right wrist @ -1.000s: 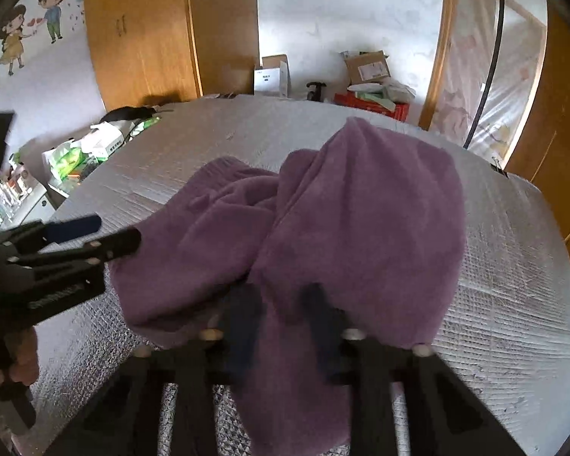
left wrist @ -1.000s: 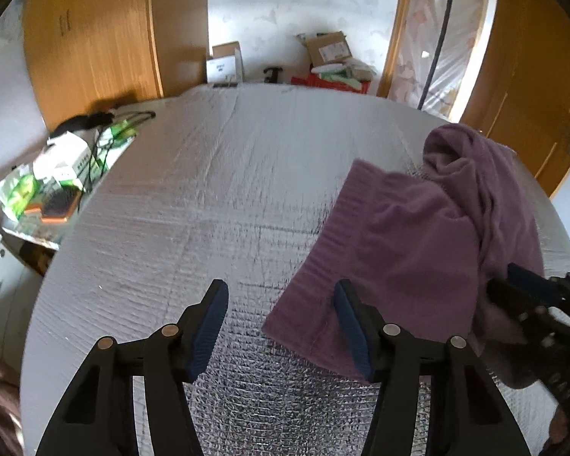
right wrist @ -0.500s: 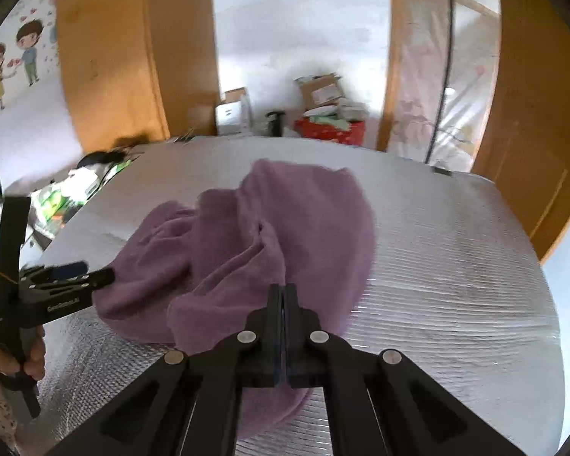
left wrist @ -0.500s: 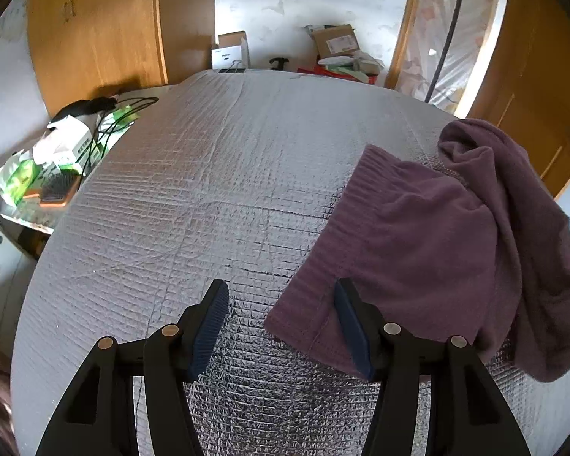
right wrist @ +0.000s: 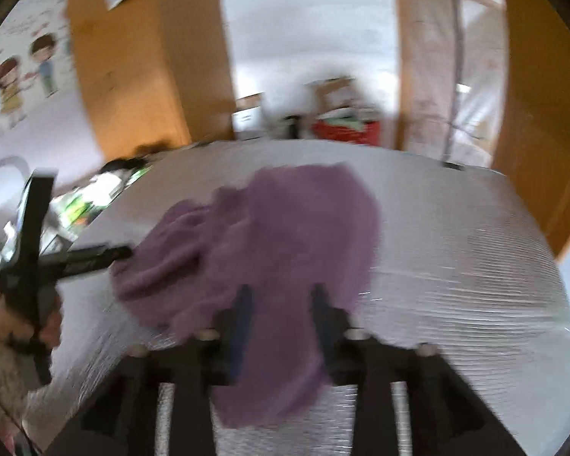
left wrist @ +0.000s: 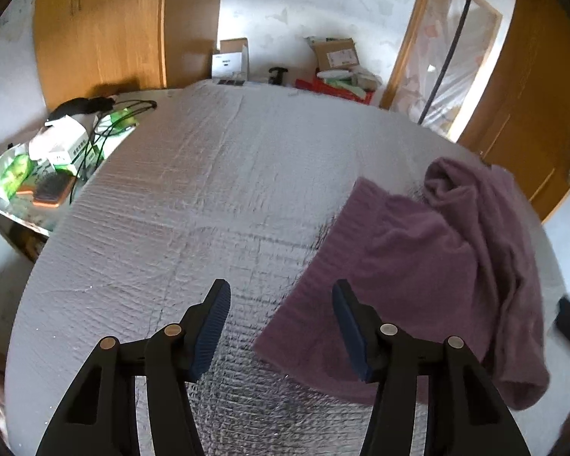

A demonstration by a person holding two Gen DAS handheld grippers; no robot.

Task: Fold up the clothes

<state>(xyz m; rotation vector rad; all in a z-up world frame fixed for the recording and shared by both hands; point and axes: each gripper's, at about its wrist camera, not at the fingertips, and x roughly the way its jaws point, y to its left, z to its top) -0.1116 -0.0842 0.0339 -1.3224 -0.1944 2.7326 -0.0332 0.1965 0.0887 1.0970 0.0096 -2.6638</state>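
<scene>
Purple garment (left wrist: 429, 262) is lying crumpled on the quilted silver surface (left wrist: 193, 205) — its near left corner sitting between the wide-open jaws of the left gripper (left wrist: 281, 323). Right gripper (right wrist: 281, 319) is being held parted over the cloth, nothing gripped — boxes (left wrist: 334, 53) are standing far behind.

Both wrist cameras look forward and down over the quilted bed (left wrist: 193, 205) toward the far wall. The left wrist view sits close, the purple garment (left wrist: 429, 266) at frame right. The right wrist view, blurred, centres the garment (right wrist: 269, 250); the 2 views share it.
</scene>
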